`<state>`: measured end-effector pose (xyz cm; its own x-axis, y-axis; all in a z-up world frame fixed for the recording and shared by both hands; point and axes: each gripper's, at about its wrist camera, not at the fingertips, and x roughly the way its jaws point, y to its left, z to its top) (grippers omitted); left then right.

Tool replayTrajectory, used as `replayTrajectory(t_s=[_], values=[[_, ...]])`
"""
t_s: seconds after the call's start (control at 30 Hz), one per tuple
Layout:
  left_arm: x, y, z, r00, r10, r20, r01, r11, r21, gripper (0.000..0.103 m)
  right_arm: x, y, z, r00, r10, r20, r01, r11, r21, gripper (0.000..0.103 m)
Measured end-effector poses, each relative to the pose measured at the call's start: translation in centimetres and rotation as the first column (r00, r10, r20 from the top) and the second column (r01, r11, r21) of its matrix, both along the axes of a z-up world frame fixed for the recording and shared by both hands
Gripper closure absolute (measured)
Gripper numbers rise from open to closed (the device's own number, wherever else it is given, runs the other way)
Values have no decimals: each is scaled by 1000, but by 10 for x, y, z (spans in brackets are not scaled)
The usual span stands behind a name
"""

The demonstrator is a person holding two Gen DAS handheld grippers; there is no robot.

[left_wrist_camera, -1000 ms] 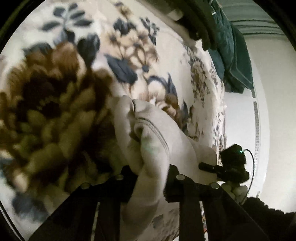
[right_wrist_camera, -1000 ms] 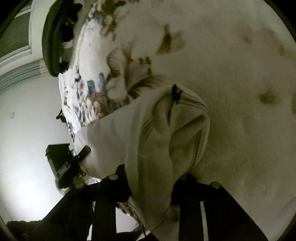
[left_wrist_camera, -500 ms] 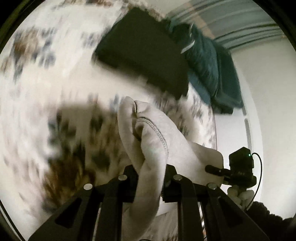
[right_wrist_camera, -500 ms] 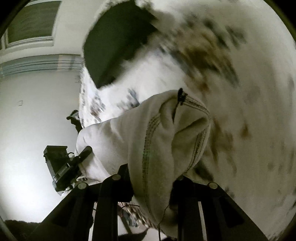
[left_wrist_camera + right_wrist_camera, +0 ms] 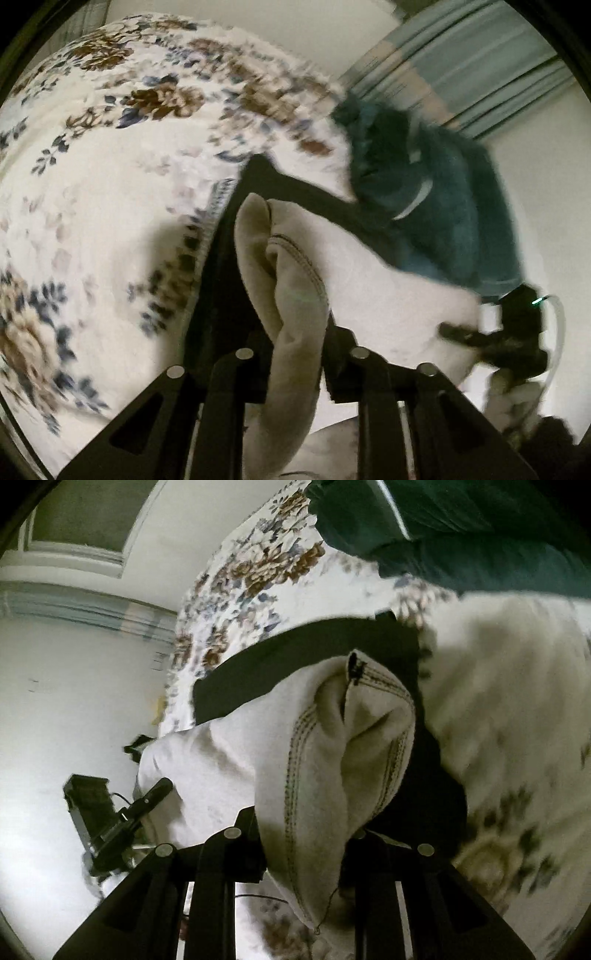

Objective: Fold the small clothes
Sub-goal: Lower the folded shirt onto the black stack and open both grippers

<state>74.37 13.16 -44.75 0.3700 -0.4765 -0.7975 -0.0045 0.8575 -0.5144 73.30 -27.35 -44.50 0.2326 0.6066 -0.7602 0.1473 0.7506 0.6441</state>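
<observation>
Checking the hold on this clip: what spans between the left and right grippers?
The white garment stretches between them: the right gripper pinches one corner, the left gripper another, seen in the right wrist view. The left wrist view shows likewise.

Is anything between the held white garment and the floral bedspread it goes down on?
Yes: a flat black garment lies on the floral bedspread directly beyond the white fleece garment both grippers hold.
</observation>
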Motion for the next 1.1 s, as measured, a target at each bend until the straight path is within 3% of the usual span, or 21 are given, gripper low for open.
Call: replayTrajectory(t_s=[0.1, 0.17, 0.23, 0.27, 0.33, 0.4, 0.43, 0.5, 0.57, 0.67, 0.83, 1.1], values=[[13, -8, -18, 998, -25, -55, 30, 995, 95, 76, 25, 6, -16, 999, 25, -45, -29, 996, -84, 77], [12, -12, -15, 999, -30, -39, 37, 981, 189, 59, 30, 8, -20, 998, 28, -62, -35, 993, -117, 71], [8, -15, -12, 1000, -21, -20, 25, 967, 255, 48, 18, 12, -17, 997, 31, -65, -43, 982, -186, 50], [5, -16, -8, 1000, -13, -6, 14, 957, 291, 42, 13, 14, -14, 998, 28, -58, -41, 972, -230, 47], [-3, -20, -1, 999, -5, 37, -8, 934, 357, 41, -2, 16, -7, 998, 22, -50, -37, 940, -338, 32], [-13, -25, 3, 998, -3, 60, -22, 912, 410, 17, -19, 16, -2, 999, 7, -40, -25, 883, -468, 22], [-20, -29, 6, 998, 3, 66, -32, 898, 438, 1, -28, 18, 0, 999, 0, -35, -19, 842, -539, 8], [-33, -35, 12, 997, 15, 81, -52, 883, 467, 0, -46, 21, 4, 1000, -11, -27, -8, 783, -622, 0], [-44, -42, 18, 995, 27, 94, -71, 862, 502, 0, -62, 26, 9, 1000, -15, -14, 1, 727, -687, 0], [-71, -56, 35, 993, 33, 114, -88, 848, 523, 0, -83, 30, 22, 1000, -25, 6, 22, 682, -731, 0], [-114, -76, 79, 987, 20, 159, -103, 842, 529, 0, -124, 36, 79, 994, -39, 104, 105, 646, -756, 0], [-200, -97, 170, 965, -4, 260, -138, 840, 525, 0, -222, 49, 201, 970, -16, 241, 203, 598, -776, 0]])
